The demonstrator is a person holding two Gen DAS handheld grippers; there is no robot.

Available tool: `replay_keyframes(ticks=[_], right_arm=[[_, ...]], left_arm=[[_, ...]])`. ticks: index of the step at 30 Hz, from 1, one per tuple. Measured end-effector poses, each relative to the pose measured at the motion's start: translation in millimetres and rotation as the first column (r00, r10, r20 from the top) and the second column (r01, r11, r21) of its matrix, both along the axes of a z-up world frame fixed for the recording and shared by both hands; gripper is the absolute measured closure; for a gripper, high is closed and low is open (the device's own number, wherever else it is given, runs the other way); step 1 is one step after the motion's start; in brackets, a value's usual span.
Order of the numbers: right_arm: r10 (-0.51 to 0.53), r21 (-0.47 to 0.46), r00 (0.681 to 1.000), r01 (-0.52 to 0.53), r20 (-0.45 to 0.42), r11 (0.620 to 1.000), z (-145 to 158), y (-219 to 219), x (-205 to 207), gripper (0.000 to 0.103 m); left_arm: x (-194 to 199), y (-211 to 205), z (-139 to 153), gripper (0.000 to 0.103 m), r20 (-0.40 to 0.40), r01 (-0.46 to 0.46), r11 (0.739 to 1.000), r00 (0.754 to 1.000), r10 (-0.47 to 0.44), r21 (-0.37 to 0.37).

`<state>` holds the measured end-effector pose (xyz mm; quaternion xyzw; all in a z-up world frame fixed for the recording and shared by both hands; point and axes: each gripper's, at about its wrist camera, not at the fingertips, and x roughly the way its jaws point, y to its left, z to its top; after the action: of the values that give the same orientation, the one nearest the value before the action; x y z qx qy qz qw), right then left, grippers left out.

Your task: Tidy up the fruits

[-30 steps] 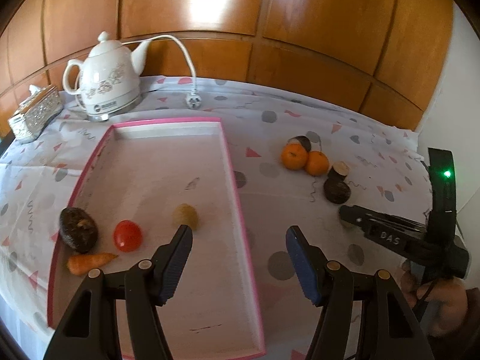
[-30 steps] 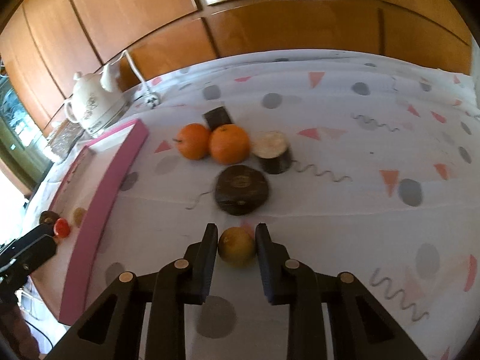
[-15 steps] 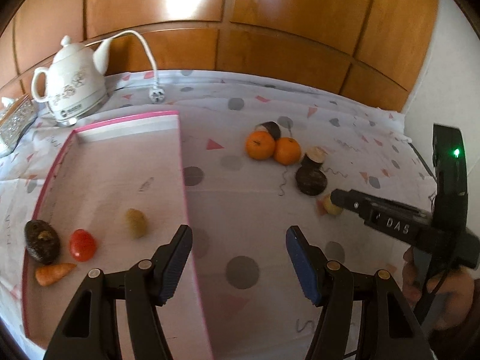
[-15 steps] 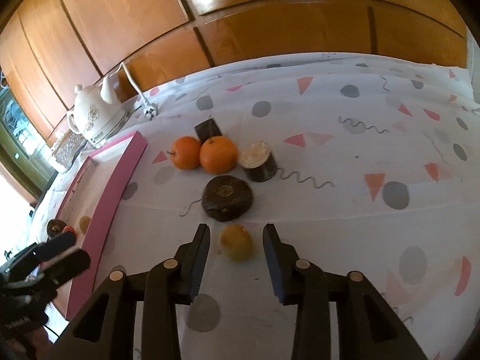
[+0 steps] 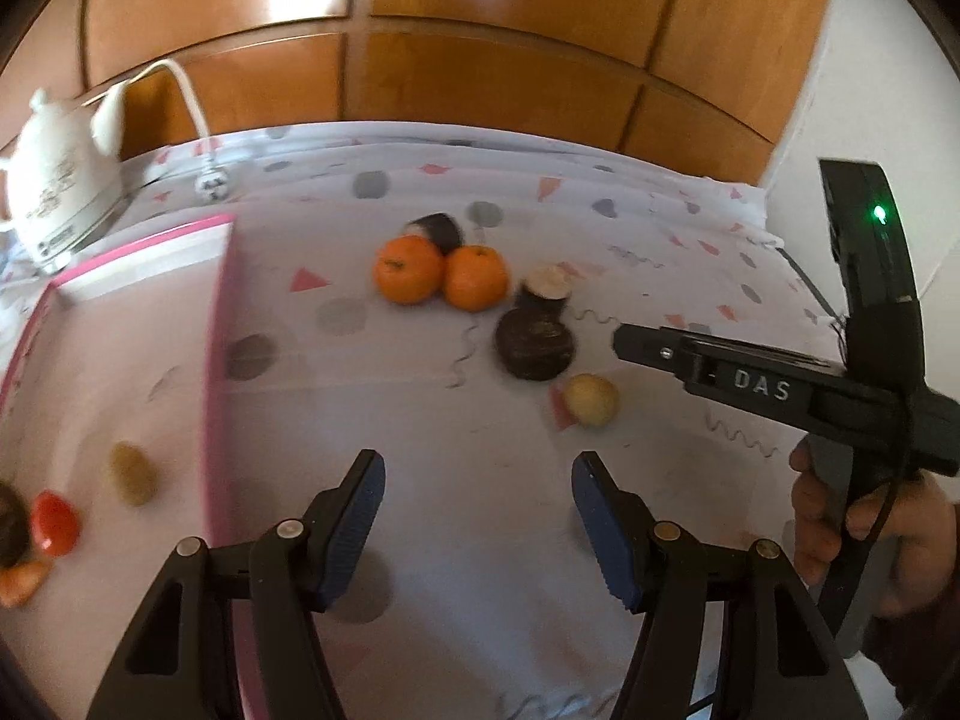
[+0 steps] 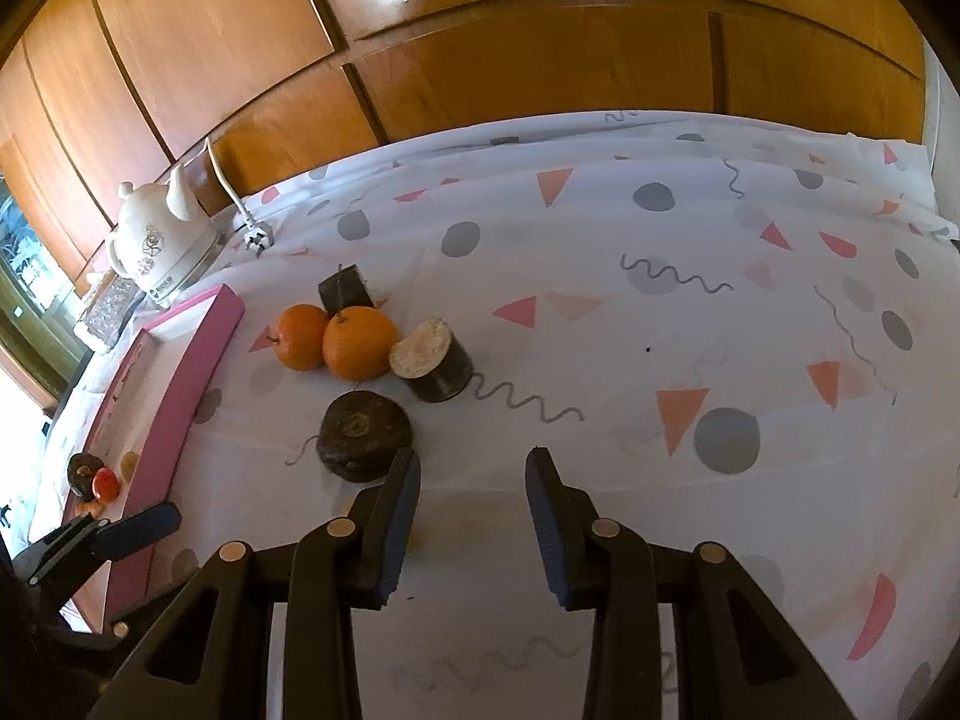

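Two oranges [image 5: 441, 269] [image 6: 336, 339] lie together mid-table. A dark round fruit [image 5: 533, 345] [image 6: 363, 435] and a cut dark stub [image 6: 433, 360] lie beside them. A small yellow fruit [image 5: 591, 399] lies loose on the cloth below my right gripper [image 5: 627, 345]. My right gripper [image 6: 474, 501] is open and empty, raised above the cloth. My left gripper [image 5: 477, 501] is open and empty, right of the pink tray [image 5: 217, 324]. The tray holds an olive fruit [image 5: 129, 471], a red tomato [image 5: 55, 522] and more at its near edge.
A white teapot [image 5: 57, 180] [image 6: 159, 240] with a cord stands at the back left. A glass box [image 6: 111, 309] sits beside it. Another dark block [image 6: 345, 291] lies behind the oranges. Wooden panels back the table.
My right gripper opened, let go of the small yellow fruit and pulled up and back. My left gripper swung right, from over the tray toward the loose fruit.
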<state>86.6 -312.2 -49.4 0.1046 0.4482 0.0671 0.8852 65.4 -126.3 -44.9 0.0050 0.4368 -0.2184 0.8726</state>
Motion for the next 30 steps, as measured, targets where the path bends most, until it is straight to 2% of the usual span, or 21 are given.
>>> replay_keyframes(ticks=[6, 11, 15, 16, 18, 19, 24, 27, 30], right_arm=[[0.01, 0.026, 1.0, -0.01, 0.0, 1.0, 6.4, -12.8, 8.8, 0.066], [0.004, 0.019, 1.0, -0.004, -0.01, 1.0, 5.5, -22.4, 14.8, 0.066], [-0.004, 0.031, 1.0, 0.004, -0.017, 1.0, 2.9, -26.7, 19.0, 0.066], [-0.004, 0.034, 1.0, 0.005, -0.018, 0.999, 2.4, -26.7, 20.1, 0.066], [-0.001, 0.04, 1.0, 0.001, -0.018, 0.999, 1.7, -26.1, 22.9, 0.066], [0.002, 0.044, 1.0, -0.001, -0.018, 0.999, 1.8, -25.0, 24.4, 0.066], [0.027, 0.068, 1.0, -0.026, -0.012, 0.997, 2.3, -10.3, 35.1, 0.066], [0.041, 0.073, 0.999, -0.04, -0.011, 0.997, 1.0, 2.5, 43.4, 0.066], [0.054, 0.055, 0.998, -0.053, -0.02, 0.997, -2.9, 15.6, 54.4, 0.066]], left_arm=[[10.6, -31.7, -5.2, 0.038, 0.004, 0.076, 0.997, 0.997, -0.076, -0.026], [27.3, -53.0, -16.6, 0.041, -0.037, 0.073, 0.997, 0.997, -0.074, -0.021], [36.1, -63.3, -23.6, 0.044, -0.032, 0.04, 0.999, 0.999, -0.04, -0.007], [36.6, -65.1, -24.0, 0.05, -0.021, 0.031, 1.0, 0.999, -0.031, -0.002], [35.7, -65.4, -25.1, 0.07, -0.007, 0.03, 0.999, 1.0, -0.03, 0.011], [34.7, -63.1, -25.2, 0.076, -0.006, 0.035, 0.999, 0.999, -0.035, 0.009], [25.8, -38.1, -22.6, 0.076, -0.007, -0.014, 1.0, 1.0, 0.014, -0.002], [16.3, -19.4, -24.2, 0.076, 0.023, -0.06, 0.998, 0.998, 0.06, 0.019], [13.3, -11.2, -27.0, 0.074, 0.035, -0.076, 0.997, 0.997, 0.076, 0.008]])
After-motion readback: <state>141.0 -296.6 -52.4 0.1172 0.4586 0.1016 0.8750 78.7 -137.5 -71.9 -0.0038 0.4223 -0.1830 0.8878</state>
